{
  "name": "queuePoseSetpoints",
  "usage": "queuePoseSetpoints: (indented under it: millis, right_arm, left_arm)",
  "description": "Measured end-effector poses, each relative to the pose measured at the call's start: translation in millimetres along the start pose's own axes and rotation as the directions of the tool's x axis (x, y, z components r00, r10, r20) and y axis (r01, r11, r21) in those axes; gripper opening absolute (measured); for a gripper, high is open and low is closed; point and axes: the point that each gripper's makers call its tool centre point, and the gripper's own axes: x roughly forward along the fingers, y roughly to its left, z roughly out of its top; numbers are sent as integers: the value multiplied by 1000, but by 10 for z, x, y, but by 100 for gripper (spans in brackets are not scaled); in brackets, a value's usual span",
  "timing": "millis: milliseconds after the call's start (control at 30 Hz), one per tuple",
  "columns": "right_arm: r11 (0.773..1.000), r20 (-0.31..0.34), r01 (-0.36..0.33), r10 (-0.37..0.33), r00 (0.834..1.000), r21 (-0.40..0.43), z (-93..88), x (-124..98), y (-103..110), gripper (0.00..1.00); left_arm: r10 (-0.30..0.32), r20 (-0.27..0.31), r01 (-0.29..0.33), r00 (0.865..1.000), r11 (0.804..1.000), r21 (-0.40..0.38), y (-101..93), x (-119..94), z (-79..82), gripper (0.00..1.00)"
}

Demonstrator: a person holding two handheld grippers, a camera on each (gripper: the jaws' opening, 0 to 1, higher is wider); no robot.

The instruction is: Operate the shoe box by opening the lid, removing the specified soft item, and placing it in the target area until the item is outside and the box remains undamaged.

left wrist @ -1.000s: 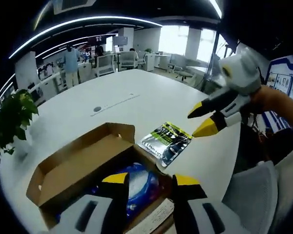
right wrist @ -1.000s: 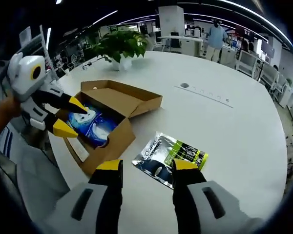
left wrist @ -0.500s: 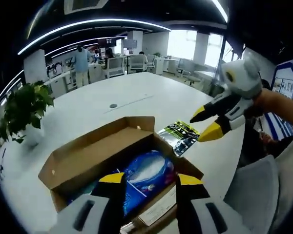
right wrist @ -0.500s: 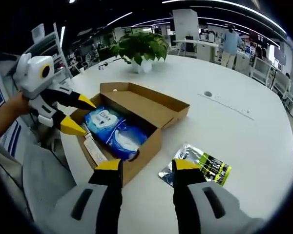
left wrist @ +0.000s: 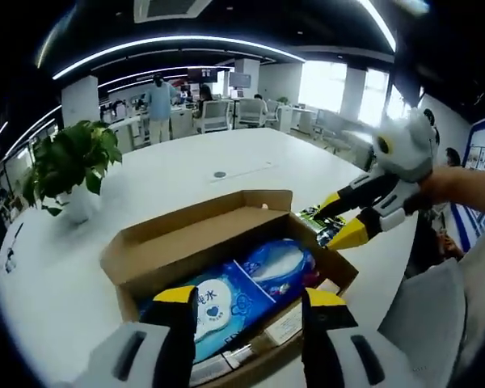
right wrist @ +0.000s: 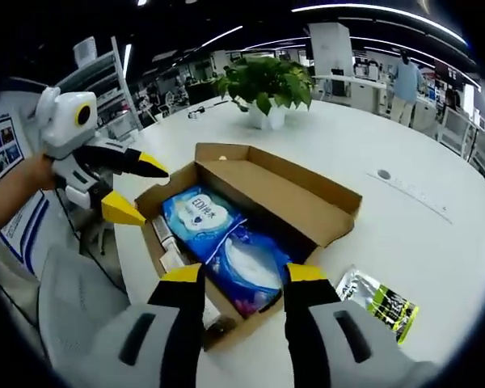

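An open cardboard shoe box lies on the white table, its lid folded back. Inside lie blue soft packs. A silver, green and black pouch rests on the table beside the box. My left gripper stands open just over the box's near edge, nothing between its fingers; it also appears open at the box's left end. My right gripper hovers open above the blue packs, and is seen open by the pouch.
A potted plant stands on the table beyond the box. A grey chair back sits close to the table edge. Desks, chairs and a standing person fill the office behind.
Both views have swung toward the box, which now sits centred under the grippers. The pouch has slid to the edge of each view. Both grippers stay open.
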Motion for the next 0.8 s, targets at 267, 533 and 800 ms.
queuePoseSetpoints:
  millis: [267, 533, 800]
  right_arm:
    - [999, -6, -45, 45, 999, -2, 77, 335, 105, 34]
    - [995, -20, -95, 95, 995, 14, 102, 646, 203, 33]
    - [993, -59, -120, 121, 991, 17, 78, 928, 249, 32]
  left_arm:
    - [37, 7, -37, 999, 999, -31, 198, -160, -146, 56]
    - [60, 7, -60, 998, 997, -56, 370, -265, -288, 60]
    - [88, 6, -87, 996, 991, -97, 528, -356, -413, 61]
